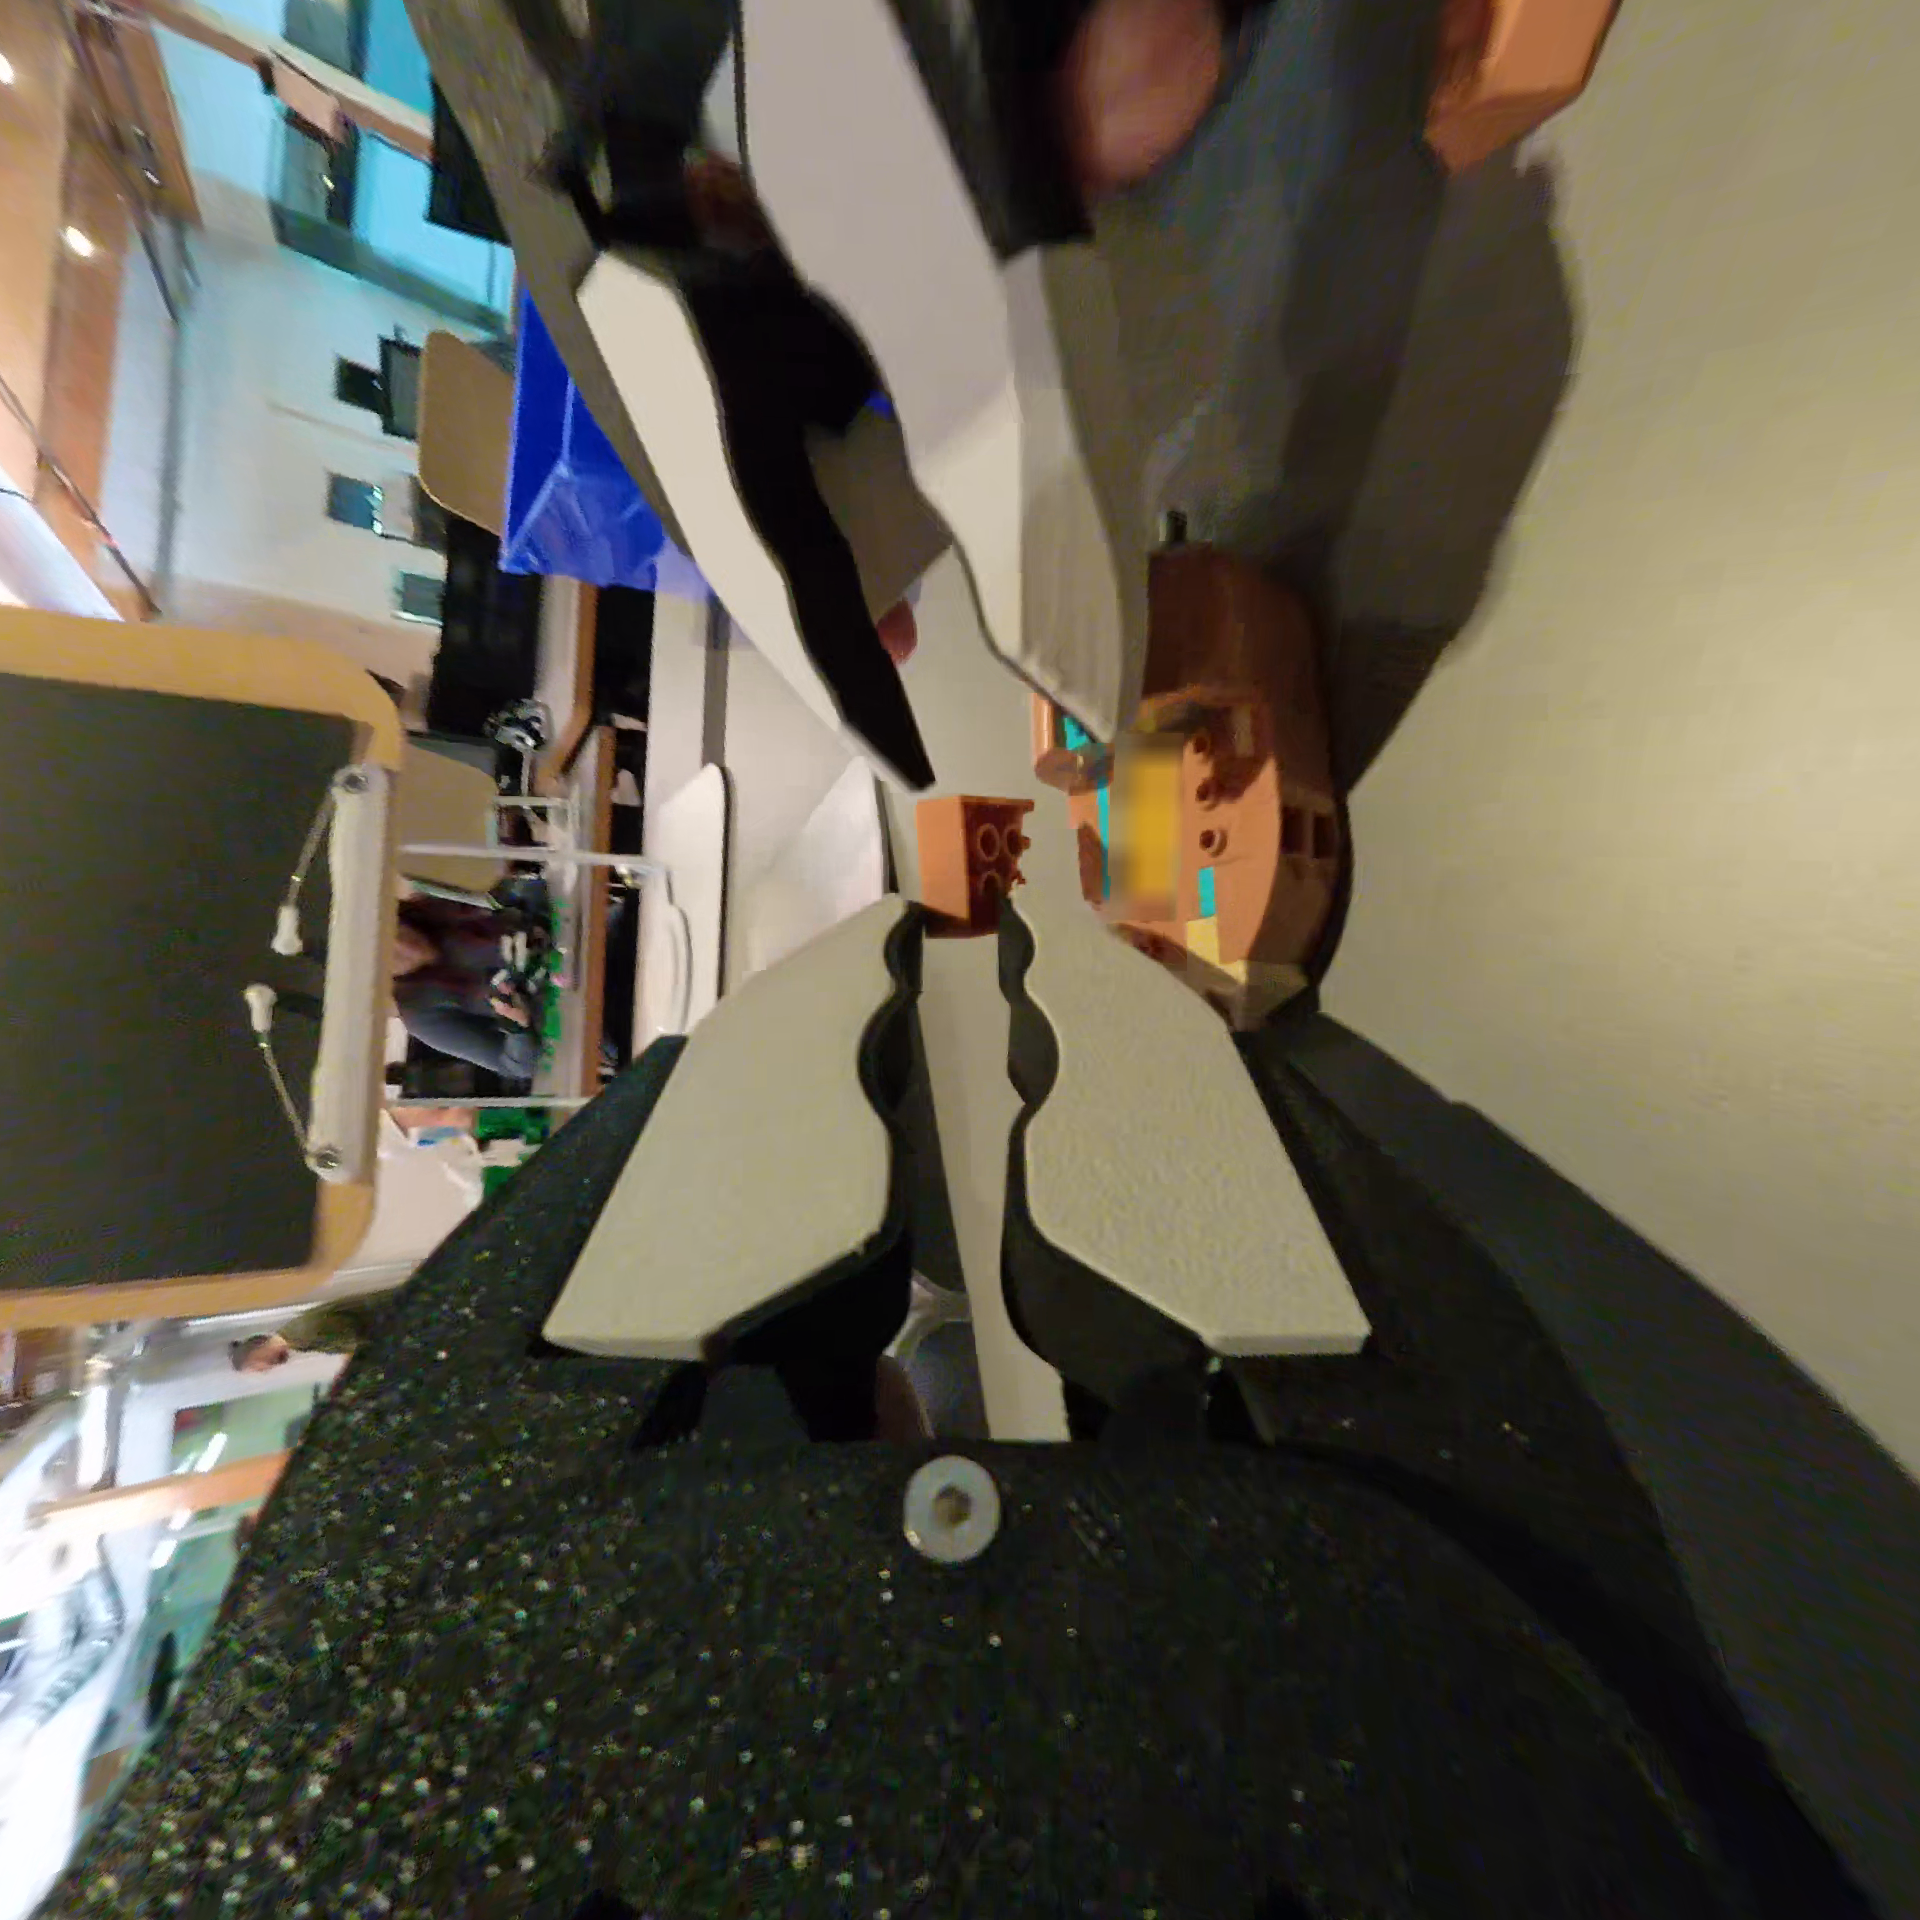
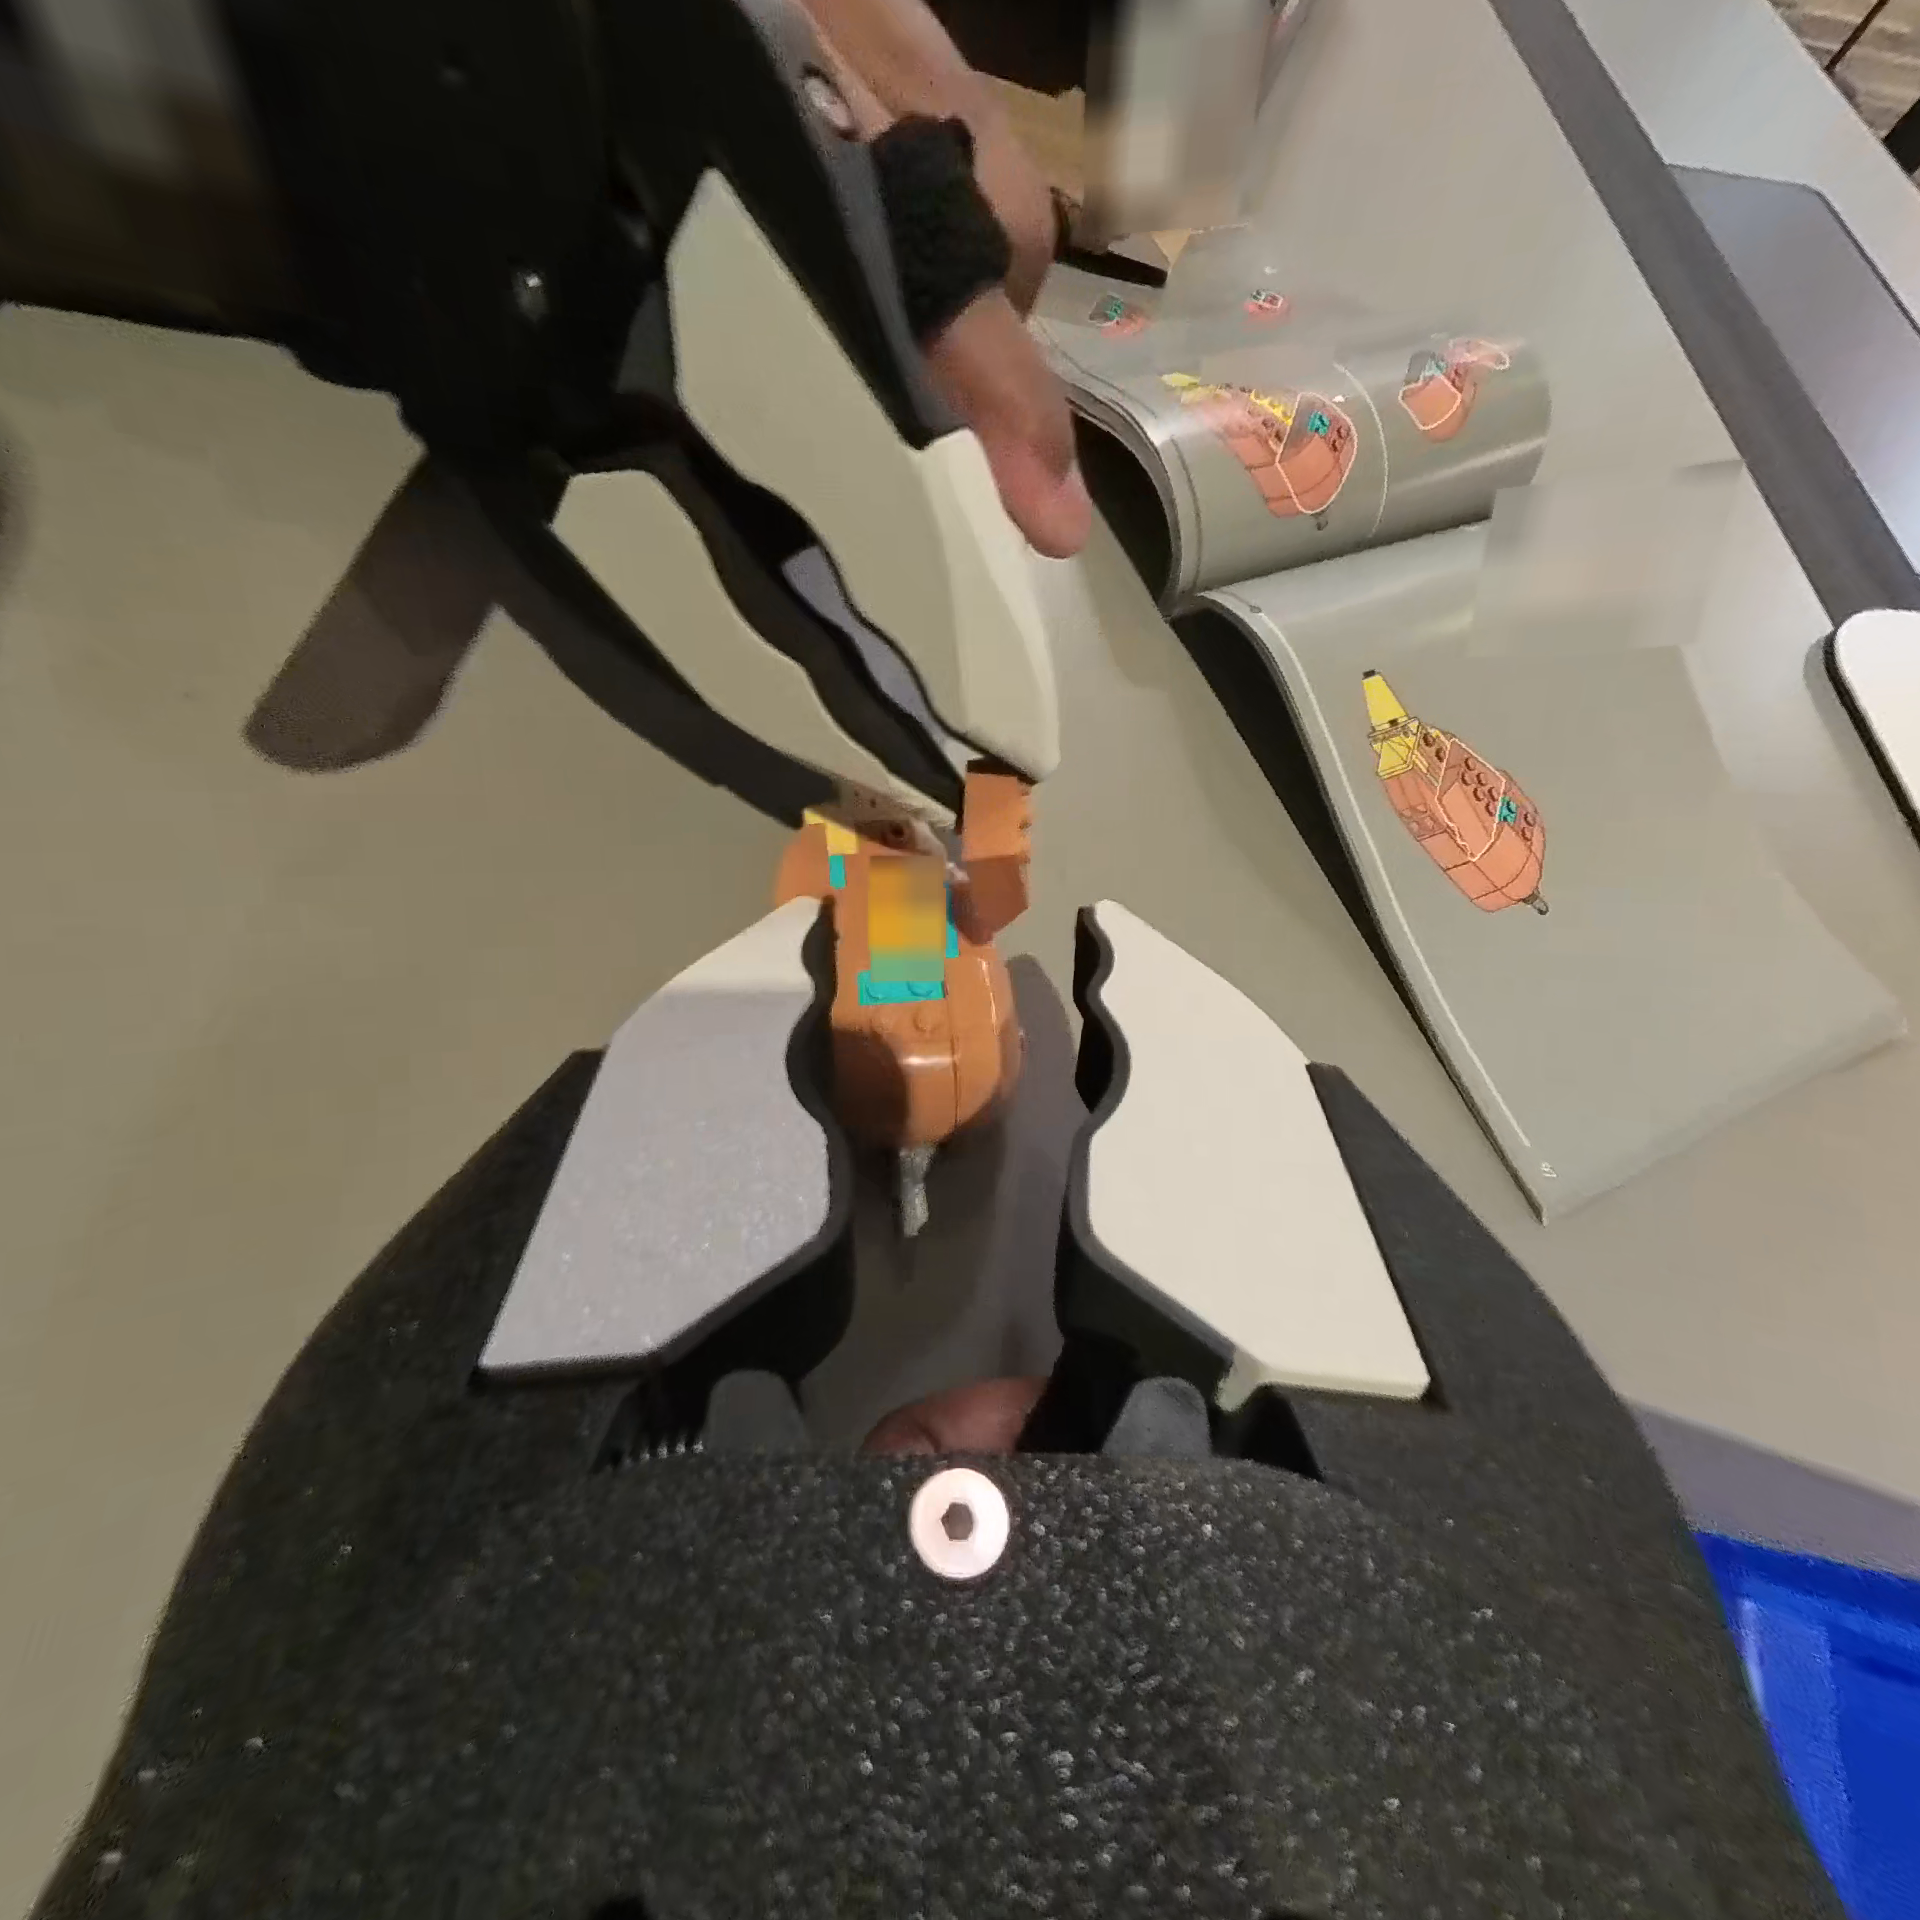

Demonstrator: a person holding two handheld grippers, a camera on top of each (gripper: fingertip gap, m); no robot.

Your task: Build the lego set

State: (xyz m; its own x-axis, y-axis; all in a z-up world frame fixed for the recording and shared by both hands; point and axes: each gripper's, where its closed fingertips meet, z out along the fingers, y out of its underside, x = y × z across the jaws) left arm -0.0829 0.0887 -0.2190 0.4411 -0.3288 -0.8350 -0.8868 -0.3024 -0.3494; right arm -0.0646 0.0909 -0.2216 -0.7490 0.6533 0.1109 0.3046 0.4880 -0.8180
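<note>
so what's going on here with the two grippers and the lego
A person is building a small orange-brown lego boat with a handheld gripper in each hand. The left gripper pinches a small brown brick at its fingertips and holds it right next to the boat. The right gripper is open around the boat's hull, which sits on the grey table. An open instruction booklet lies to the right, showing the boat. The brick does not look attached yet.

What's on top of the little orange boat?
On the orange-brown brick boat sit teal plates, with a blurred patch above them. The left gripper holds a small brown brick beside it. What's under the patch is hidden.
</note>
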